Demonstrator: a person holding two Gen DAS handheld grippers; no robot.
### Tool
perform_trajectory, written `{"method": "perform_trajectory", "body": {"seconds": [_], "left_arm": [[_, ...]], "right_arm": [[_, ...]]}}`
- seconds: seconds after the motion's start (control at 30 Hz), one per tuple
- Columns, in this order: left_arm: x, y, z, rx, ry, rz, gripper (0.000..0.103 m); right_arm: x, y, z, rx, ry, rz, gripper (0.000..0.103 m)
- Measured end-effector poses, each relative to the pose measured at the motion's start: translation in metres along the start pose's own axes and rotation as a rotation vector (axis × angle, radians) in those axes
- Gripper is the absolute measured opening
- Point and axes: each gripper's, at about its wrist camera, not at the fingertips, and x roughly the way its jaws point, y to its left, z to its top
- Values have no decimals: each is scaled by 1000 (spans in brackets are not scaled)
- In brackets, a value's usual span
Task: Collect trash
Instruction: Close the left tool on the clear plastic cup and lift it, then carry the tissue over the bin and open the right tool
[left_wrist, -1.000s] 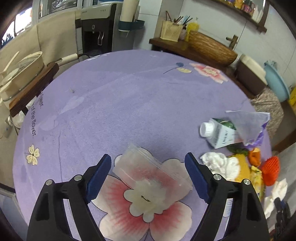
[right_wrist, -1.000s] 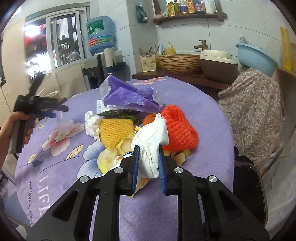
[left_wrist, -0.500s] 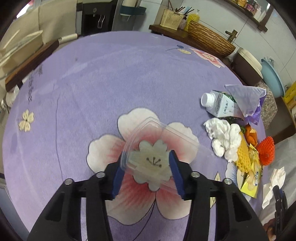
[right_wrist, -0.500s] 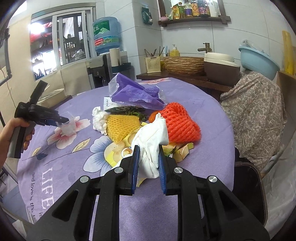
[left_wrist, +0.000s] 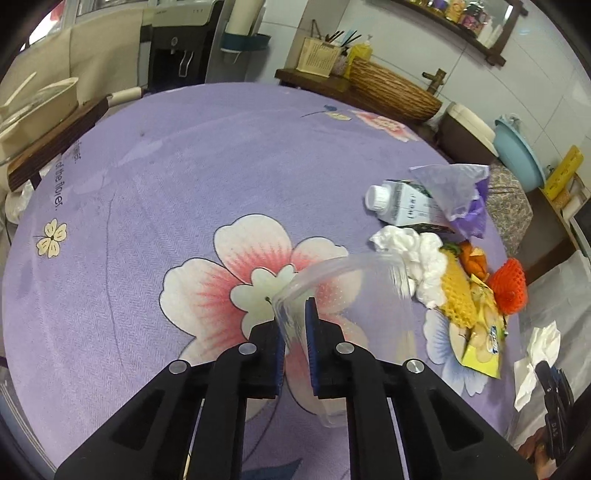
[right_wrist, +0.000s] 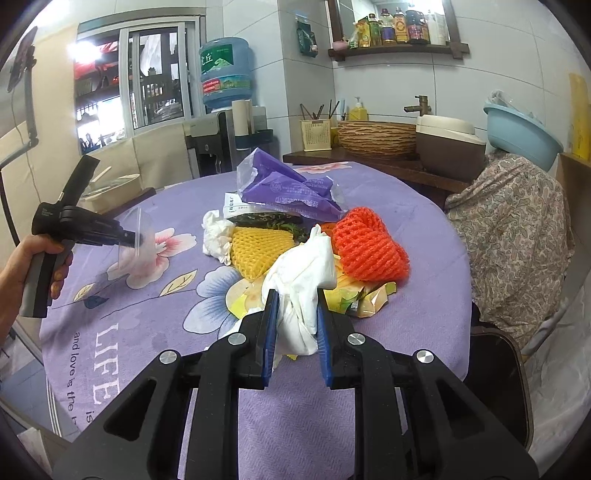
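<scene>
My left gripper (left_wrist: 295, 321) is shut on the rim of a clear plastic container (left_wrist: 354, 295) and holds it lifted above the purple tablecloth (left_wrist: 184, 177); the container also shows in the right wrist view (right_wrist: 142, 236). My right gripper (right_wrist: 293, 314) is shut on a crumpled white tissue (right_wrist: 303, 280) near the table's edge. A trash pile lies on the cloth: milk carton (left_wrist: 402, 203), purple plastic bag (right_wrist: 284, 188), white tissue wad (left_wrist: 417, 254), yellow foam net (right_wrist: 255, 247), red foam net (right_wrist: 365, 243), yellow wrappers (right_wrist: 365, 299).
A dark bin (right_wrist: 498, 376) stands beside the table at the right. A chair draped in patterned cloth (right_wrist: 513, 236) is behind it. A counter with a woven basket (right_wrist: 376, 136) and a water dispenser (right_wrist: 221, 110) line the far wall.
My left gripper closed on the clear container, then lifted and tilted it off the cloth. My right gripper kept its hold on the tissue and stayed nearly still.
</scene>
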Motion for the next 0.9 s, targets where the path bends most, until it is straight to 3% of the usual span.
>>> {"method": "perform_trajectory", "body": {"seconds": [0.13,0.37,0.47,0.9], "left_arm": [[-15,-20,-14,66,-47,-8,10],[-35,-65,-40,147,-102,-100,10],[-43,-83,-49,195,-150,-85,10],[-52,-128,-67,266,-182,-156,8]], "right_arm": [[-4,-1,-1,4,-5,4,20],[-12,-5,-6,17,-7,13,20],[-17,-7,-8,19,-10,12,20],[-32,-20,-17,50,-20,0,20]]}}
